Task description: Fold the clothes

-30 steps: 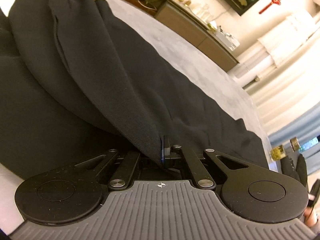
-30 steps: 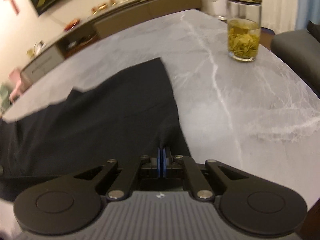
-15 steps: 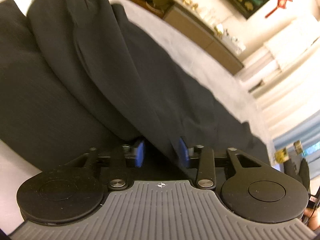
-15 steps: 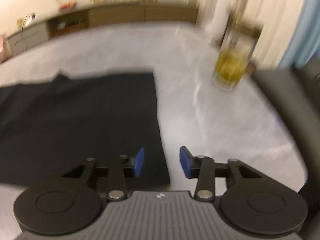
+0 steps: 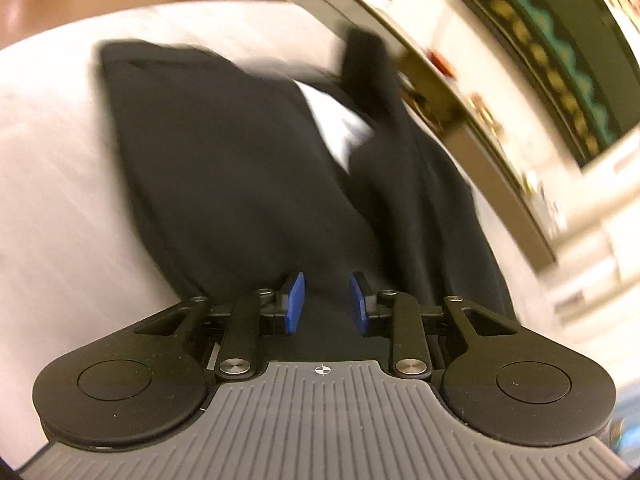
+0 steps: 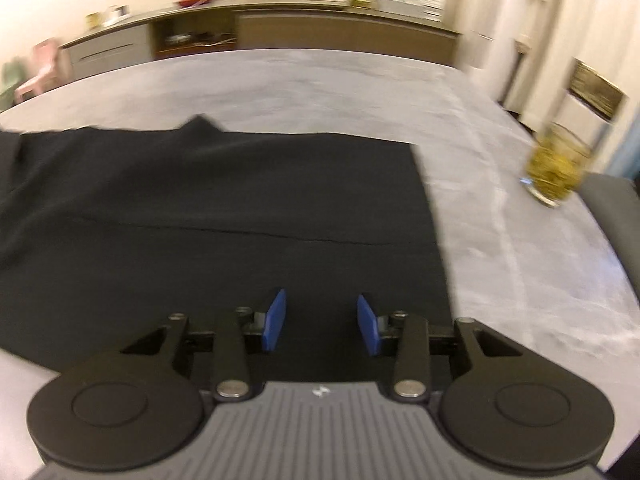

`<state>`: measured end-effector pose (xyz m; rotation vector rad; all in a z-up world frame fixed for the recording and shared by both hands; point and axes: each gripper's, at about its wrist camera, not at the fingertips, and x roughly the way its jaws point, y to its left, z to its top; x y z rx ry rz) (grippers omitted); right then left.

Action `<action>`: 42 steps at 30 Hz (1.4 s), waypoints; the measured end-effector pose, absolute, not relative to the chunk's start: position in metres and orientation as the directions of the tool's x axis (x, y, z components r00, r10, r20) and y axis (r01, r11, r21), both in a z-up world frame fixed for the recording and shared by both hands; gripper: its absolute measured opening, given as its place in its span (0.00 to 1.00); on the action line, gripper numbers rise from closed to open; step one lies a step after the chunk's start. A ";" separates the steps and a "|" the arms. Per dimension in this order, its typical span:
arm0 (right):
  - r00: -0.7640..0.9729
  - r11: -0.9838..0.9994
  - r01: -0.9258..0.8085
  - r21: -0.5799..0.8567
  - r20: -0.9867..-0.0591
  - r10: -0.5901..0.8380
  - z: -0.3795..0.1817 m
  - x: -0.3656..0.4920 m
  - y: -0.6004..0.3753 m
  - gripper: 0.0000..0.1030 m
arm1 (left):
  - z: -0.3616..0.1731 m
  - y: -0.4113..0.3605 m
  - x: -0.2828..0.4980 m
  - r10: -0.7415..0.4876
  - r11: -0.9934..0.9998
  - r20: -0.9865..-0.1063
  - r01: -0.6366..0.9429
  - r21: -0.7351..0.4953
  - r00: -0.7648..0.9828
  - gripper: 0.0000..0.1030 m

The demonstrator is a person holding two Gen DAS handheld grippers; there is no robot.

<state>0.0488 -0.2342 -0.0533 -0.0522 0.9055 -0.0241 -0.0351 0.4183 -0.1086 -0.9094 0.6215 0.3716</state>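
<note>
Left wrist view, garment: a black garment (image 5: 248,184) lies on the pale table (image 5: 52,200), stretching away from the camera; a white patch shows through a gap near its far end, and a dark flap stands up beside it. The picture is blurred, so seams and edges are hard to read.
Left wrist view, left gripper (image 5: 326,300): fingers (image 5: 295,300) parted, blue pads facing each other with nothing between them; dark cloth lies below and ahead.
Right wrist view, garment: the same black garment (image 6: 224,216) lies flat on the grey marbled table (image 6: 320,88), with a straight right edge and a long crease or layer edge running across it. A small peak sticks up along the far edge.
Right wrist view, right gripper (image 6: 322,324): fingers (image 6: 368,330) spread apart, gripping nothing, over the near right part of the cloth.
Right wrist view, surroundings: a glass of tea (image 6: 560,168) stands at the right, well apart from the cloth; a sideboard (image 6: 248,32) runs along the far wall.
Stage, as a judgement: the cloth lies at least partly layered, both grippers free; this fits a pause between folds or a fold just laid.
Doing it well: for any further fold, take matching corners with both grippers, pinch all layers together, lift evenly, and keep the swing clear of the glass.
Risk: uneven lifting would skew the edges.
</note>
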 end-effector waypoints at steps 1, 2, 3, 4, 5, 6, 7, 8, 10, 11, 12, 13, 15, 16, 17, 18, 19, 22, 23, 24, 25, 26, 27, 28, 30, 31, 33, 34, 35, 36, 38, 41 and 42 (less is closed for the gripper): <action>0.612 0.999 0.029 -0.040 -0.789 -0.050 -0.054 0.050 -0.241 0.38 | -0.109 0.433 -0.039 0.070 0.534 -0.645 -0.575 -0.620 0.761 0.14; 0.607 0.998 0.054 -0.025 -0.793 -0.053 -0.054 0.051 -0.246 0.38 | -0.109 0.448 -0.045 0.096 0.470 -0.653 -0.613 -0.636 0.751 0.12; 0.605 0.997 0.071 -0.023 -0.794 -0.061 -0.053 0.050 -0.249 0.38 | -0.109 0.462 -0.051 0.125 0.402 -0.661 -0.647 -0.648 0.740 0.13; 0.603 0.995 0.088 -0.038 -0.793 -0.084 -0.052 0.048 -0.248 0.38 | -0.105 0.472 -0.055 0.165 0.355 -0.672 -0.679 -0.642 0.722 0.16; 0.599 0.992 0.108 -0.065 -0.792 -0.117 -0.052 0.049 -0.246 0.42 | -0.099 0.479 -0.057 0.214 0.336 -0.682 -0.708 -0.622 0.700 0.22; 0.593 0.987 0.127 -0.093 -0.791 -0.151 -0.051 0.049 -0.246 0.44 | -0.092 0.483 -0.056 0.242 0.339 -0.675 -0.712 -0.614 0.697 0.26; 0.587 0.977 0.165 -0.132 -0.784 -0.205 -0.050 0.051 -0.246 0.44 | -0.084 0.488 -0.055 0.271 0.342 -0.667 -0.717 -0.607 0.694 0.27; 0.577 0.962 0.212 -0.175 -0.772 -0.267 -0.050 0.052 -0.247 0.40 | -0.077 0.492 -0.054 0.299 0.345 -0.659 -0.722 -0.600 0.690 0.27; 0.602 0.947 0.285 -0.151 -0.740 -0.299 -0.033 0.045 -0.235 0.39 | -0.065 0.492 -0.037 0.262 0.401 -0.628 -0.675 -0.619 0.733 0.29; 0.633 0.956 0.274 -0.102 -0.729 -0.260 -0.021 0.043 -0.218 0.39 | -0.060 0.490 -0.024 0.215 0.441 -0.608 -0.632 -0.638 0.764 0.32; 0.667 0.972 0.223 -0.074 -0.715 -0.208 -0.008 0.043 -0.190 0.39 | -0.056 0.487 -0.011 0.163 0.480 -0.590 -0.586 -0.653 0.791 0.35; 0.702 0.989 0.132 -0.065 -0.699 -0.139 0.006 0.045 -0.152 0.39 | -0.054 0.481 0.005 0.098 0.522 -0.577 -0.535 -0.664 0.811 0.37; 0.743 0.993 -0.113 -0.045 -0.667 0.055 0.029 0.043 -0.064 0.42 | -0.055 0.467 0.031 -0.005 0.591 -0.555 -0.445 -0.673 0.832 0.39; 0.735 0.969 -0.244 -0.030 -0.658 0.165 0.038 0.041 -0.017 0.44 | -0.059 0.463 0.035 -0.011 0.612 -0.560 -0.437 -0.659 0.828 0.39; 0.708 0.927 -0.374 -0.012 -0.650 0.276 0.044 0.039 0.030 0.51 | -0.063 0.460 0.038 -0.012 0.627 -0.569 -0.437 -0.645 0.822 0.39; 0.667 0.876 -0.482 0.005 -0.646 0.371 0.049 0.037 0.073 0.57 | -0.071 0.461 0.035 -0.009 0.615 -0.584 -0.456 -0.644 0.812 0.38; 0.616 0.817 -0.576 0.023 -0.645 0.452 0.049 0.037 0.116 0.59 | -0.079 0.468 0.032 -0.028 0.575 -0.588 -0.469 -0.671 0.808 0.37; 0.492 0.671 -0.741 0.010 -0.671 0.554 0.031 0.052 0.227 0.59 | -0.097 0.493 0.019 -0.094 0.451 -0.561 -0.467 -0.760 0.822 0.38; 0.478 0.644 -0.765 -0.016 -0.685 0.550 0.021 0.061 0.260 0.59 | -0.101 0.502 0.012 -0.101 0.422 -0.547 -0.462 -0.780 0.831 0.38; 0.467 0.622 -0.782 -0.039 -0.698 0.543 0.011 0.069 0.289 0.59 | -0.103 0.509 0.005 -0.100 0.409 -0.537 -0.457 -0.790 0.838 0.38; 0.455 0.604 -0.795 -0.056 -0.714 0.532 0.002 0.078 0.315 0.59 | -0.104 0.517 -0.001 -0.098 0.399 -0.526 -0.451 -0.799 0.845 0.38; 0.444 0.594 -0.802 -0.070 -0.734 0.513 -0.009 0.089 0.336 0.57 | -0.103 0.524 -0.006 -0.093 0.397 -0.513 -0.440 -0.805 0.853 0.39; 0.438 0.592 -0.801 -0.088 -0.760 0.480 -0.019 0.100 0.354 0.45 | -0.102 0.532 -0.011 -0.088 0.397 -0.501 -0.431 -0.810 0.861 0.39; 0.431 0.600 -0.794 -0.096 -0.785 0.444 -0.026 0.113 0.365 0.28 | -0.100 0.538 -0.016 -0.079 0.400 -0.493 -0.426 -0.812 0.867 0.40; 0.416 0.621 -0.778 -0.091 -0.816 0.402 -0.032 0.132 0.377 0.01 | -0.093 0.544 -0.024 -0.055 0.402 -0.480 -0.421 -0.813 0.876 0.42; 0.424 0.622 -0.780 -0.075 -0.793 0.437 -0.020 0.125 0.376 0.01 | -0.089 0.546 -0.028 -0.047 0.401 -0.472 -0.416 -0.816 0.880 0.42; 0.441 0.580 -0.813 -0.060 -0.713 0.545 0.013 0.086 0.368 0.01 | -0.086 0.551 -0.034 -0.058 0.391 -0.443 -0.388 -0.834 0.895 0.44; 0.434 0.524 -0.848 -0.073 -0.662 0.611 0.031 0.055 0.363 0.01 | -0.084 0.552 -0.034 -0.064 0.387 -0.429 -0.374 -0.843 0.901 0.44; 0.436 0.507 -0.857 -0.090 -0.650 0.622 0.032 0.040 0.360 0.01 | -0.081 0.552 -0.034 -0.066 0.386 -0.420 -0.365 -0.847 0.905 0.46; 0.445 0.509 -0.854 -0.109 -0.659 0.606 0.025 0.035 0.359 0.01 | -0.078 0.551 -0.034 -0.067 0.384 -0.411 -0.357 -0.851 0.909 0.48; 0.463 0.512 -0.847 -0.145 -0.676 0.573 0.012 0.023 0.356 0.01 | -0.076 0.549 -0.032 -0.070 0.381 -0.411 -0.356 -0.853 0.909 0.50; 0.489 0.513 -0.835 -0.200 -0.698 0.523 -0.009 0.006 0.352 0.06 | -0.084 0.546 -0.029 -0.095 0.355 -0.431 -0.374 -0.857 0.897 0.50; 0.497 0.512 -0.831 -0.218 -0.705 0.506 -0.016 0.000 0.351 0.13 | -0.087 0.545 -0.030 -0.099 0.345 -0.432 -0.377 -0.860 0.896 0.51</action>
